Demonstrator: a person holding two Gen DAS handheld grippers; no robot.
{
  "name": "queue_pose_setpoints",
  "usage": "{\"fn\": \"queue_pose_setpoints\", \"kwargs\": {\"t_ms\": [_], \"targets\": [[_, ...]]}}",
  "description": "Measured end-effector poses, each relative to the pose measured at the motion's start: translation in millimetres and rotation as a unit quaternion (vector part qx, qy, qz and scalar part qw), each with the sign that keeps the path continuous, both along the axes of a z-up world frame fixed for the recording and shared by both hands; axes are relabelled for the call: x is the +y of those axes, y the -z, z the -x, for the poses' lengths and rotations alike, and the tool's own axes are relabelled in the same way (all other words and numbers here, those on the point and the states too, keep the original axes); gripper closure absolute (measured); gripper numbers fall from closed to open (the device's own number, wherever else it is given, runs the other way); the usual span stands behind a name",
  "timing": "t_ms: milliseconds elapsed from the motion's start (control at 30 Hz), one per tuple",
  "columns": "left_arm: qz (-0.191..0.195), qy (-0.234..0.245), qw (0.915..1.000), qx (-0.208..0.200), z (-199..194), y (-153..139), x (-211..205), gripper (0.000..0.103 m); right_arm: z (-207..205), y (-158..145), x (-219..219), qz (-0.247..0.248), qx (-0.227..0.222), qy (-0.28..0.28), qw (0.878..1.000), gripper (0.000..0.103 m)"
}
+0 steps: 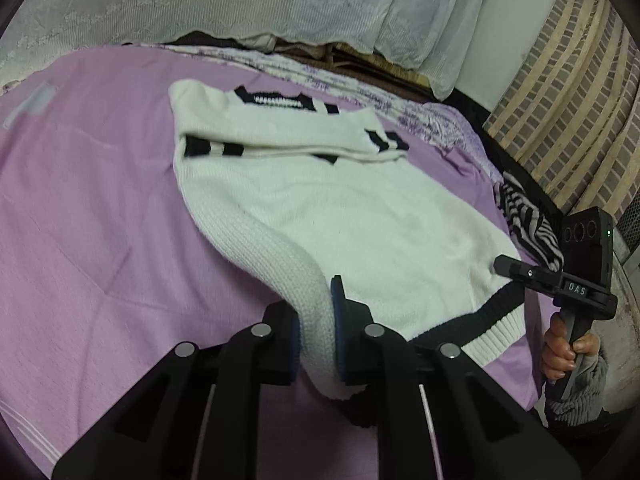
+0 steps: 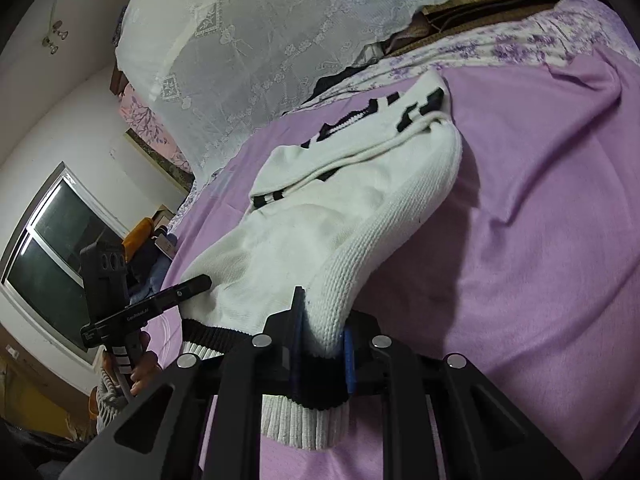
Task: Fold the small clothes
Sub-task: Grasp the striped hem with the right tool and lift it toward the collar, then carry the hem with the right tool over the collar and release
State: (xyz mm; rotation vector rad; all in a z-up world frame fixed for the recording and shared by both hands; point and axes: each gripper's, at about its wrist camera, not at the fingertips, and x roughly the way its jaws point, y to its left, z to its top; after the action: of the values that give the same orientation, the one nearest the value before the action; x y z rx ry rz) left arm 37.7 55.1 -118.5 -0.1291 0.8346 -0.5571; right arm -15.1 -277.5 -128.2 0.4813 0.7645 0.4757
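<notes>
Sweater (image 1: pixel 320 200): white knit, black trim, spread on the purple bed sheet (image 1: pixel 80 240); sleeves already crossed over the chest near the collar.
Left tongs (image 1: pixel 316 340): clamped on a hem corner, ribbed edge bunched between the pads.
Right tongs (image 2: pixel 320 340): clamped on the other hem corner, black-and-white rib hanging below.
Hem: raised off the bed at both corners, upper body flat on the sheet.
Reason for hold: likely both corners pinched level, so the bottom half carries evenly up toward the collar.
Risk: thick knit sagging between the grips.
</notes>
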Motion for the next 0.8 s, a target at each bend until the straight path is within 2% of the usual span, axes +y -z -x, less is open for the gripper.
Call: {"fn": "queue_pose_setpoints", "kwargs": {"t_ms": [400,800], "targets": [[0.01,-0.015,0.9996,-0.02,-32,-29,0,0.091,-29,-44,1,-0.002,-0.041,-0.002,0.999,0.087],[0.012,-0.025,0.9991,-0.033,-74,-50,-3,0.091,-82,-64,-4,-0.019,-0.039,0.001,0.999,0.087]]}}
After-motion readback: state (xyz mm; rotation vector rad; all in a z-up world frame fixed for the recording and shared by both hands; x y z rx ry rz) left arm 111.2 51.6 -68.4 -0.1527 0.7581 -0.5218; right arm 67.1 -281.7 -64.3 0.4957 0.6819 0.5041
